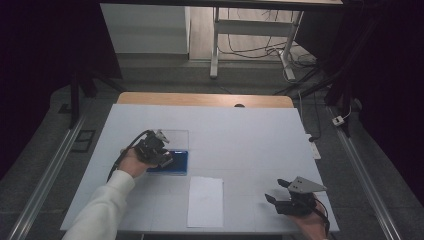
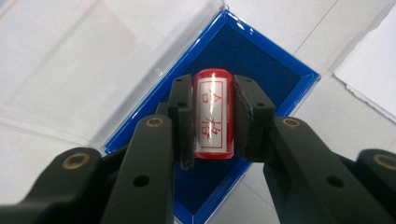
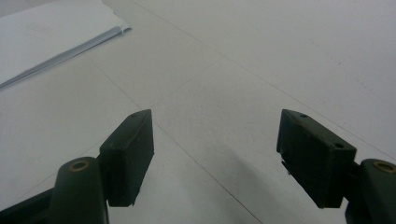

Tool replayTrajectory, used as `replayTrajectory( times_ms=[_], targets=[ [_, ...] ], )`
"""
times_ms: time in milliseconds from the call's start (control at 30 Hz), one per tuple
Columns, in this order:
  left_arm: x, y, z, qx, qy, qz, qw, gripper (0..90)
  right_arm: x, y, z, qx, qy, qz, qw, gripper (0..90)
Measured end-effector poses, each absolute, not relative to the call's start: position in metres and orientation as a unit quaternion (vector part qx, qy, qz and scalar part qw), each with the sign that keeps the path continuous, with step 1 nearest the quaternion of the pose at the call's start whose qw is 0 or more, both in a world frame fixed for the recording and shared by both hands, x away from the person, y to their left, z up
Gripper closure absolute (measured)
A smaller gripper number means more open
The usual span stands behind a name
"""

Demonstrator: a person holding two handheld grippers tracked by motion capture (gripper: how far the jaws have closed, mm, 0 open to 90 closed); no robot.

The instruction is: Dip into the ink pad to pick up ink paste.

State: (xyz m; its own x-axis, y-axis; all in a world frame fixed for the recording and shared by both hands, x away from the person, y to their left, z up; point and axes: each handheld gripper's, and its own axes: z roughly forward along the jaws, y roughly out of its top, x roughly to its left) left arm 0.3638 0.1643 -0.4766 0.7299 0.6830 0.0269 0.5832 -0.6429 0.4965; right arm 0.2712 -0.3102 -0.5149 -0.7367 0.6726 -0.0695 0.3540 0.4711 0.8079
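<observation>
White sheeting covers the table (image 1: 240, 135), which stands on a grey floor with a second desk frame and loose cables behind it. On the near part of the table lies a paper sheet (image 1: 205, 201), its long edge toward the person and its corner visible from the right gripper view (image 3: 56, 32). Left of it sits the blue ink pad (image 1: 176, 162), its clear lid (image 1: 175, 137) folded open and flat behind it. The left gripper (image 2: 212, 116) is clamped on a red stamp (image 2: 213, 114) and holds it directly over the pad's dark felt (image 2: 243, 51); whether the stamp face touches the felt cannot be told. The right gripper (image 3: 215, 135) hovers low over bare table well right of the sheet, jaws wide apart, holding nothing. Risk: the stamp is a smooth cylinder gripped on its curved sides, so downward pressure may roll or slide it between the jaws and tilt the face, giving uneven inking. Risk: the pad is unrestrained and may lift with the stamp or shift. Risk: the sheet is also unrestrained and may skid under the stamp, smearing the print.
</observation>
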Motion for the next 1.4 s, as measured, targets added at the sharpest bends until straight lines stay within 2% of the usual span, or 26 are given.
replayTrajectory(
  times_ms=[167,600,1400],
  targets=[
    [0.361,0.164,-0.472,0.903,0.346,0.117,0.228,70.4,0.271,-0.311,-0.514,0.306,0.836,0.413,0.192,27.0],
    [0.352,0.177,-0.424,0.885,0.343,0.133,0.286,70.3,0.271,-0.311,-0.514,0.306,0.836,0.413,0.194,27.0],
    [0.358,0.167,-0.443,0.899,0.340,0.109,0.254,70.2,0.271,-0.312,-0.515,0.308,0.838,0.407,0.194,27.2]
  ],
)
